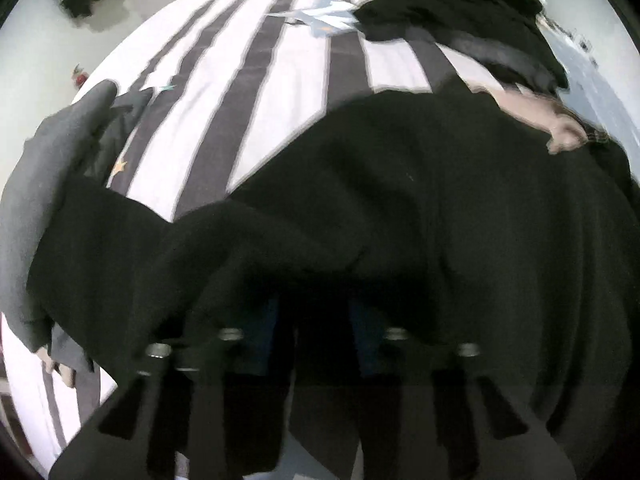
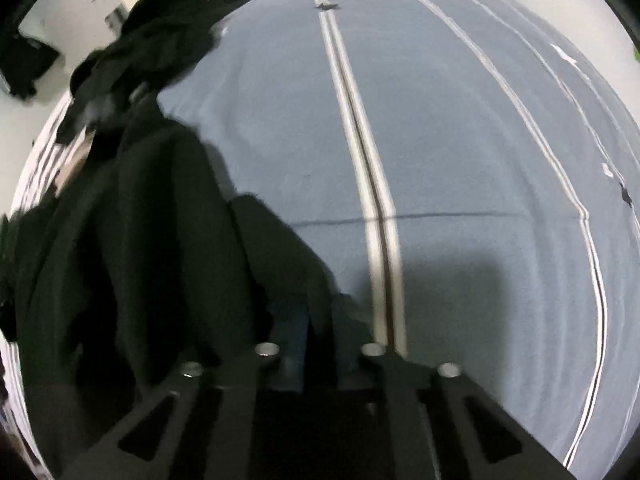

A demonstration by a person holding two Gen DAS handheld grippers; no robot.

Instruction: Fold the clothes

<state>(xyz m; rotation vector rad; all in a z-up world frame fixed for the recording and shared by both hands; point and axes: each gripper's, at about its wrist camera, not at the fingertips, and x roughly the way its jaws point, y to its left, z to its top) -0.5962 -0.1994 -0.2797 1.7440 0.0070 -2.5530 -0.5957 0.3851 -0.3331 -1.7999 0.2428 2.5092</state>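
Over the striped bedspread, my left gripper is buried in the black garment, fingers pinched on its cloth. My right gripper clamps another fold of the same garment, which hangs left of it above grey bedding. A dark clothes pile lies beyond.

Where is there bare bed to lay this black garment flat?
Open room: the grey-blue sheet right of the black garment, around the pale stripe. In the left view, striped bedding lies bare between the grey garment and the dark pile. Crowded: that pile's corner.
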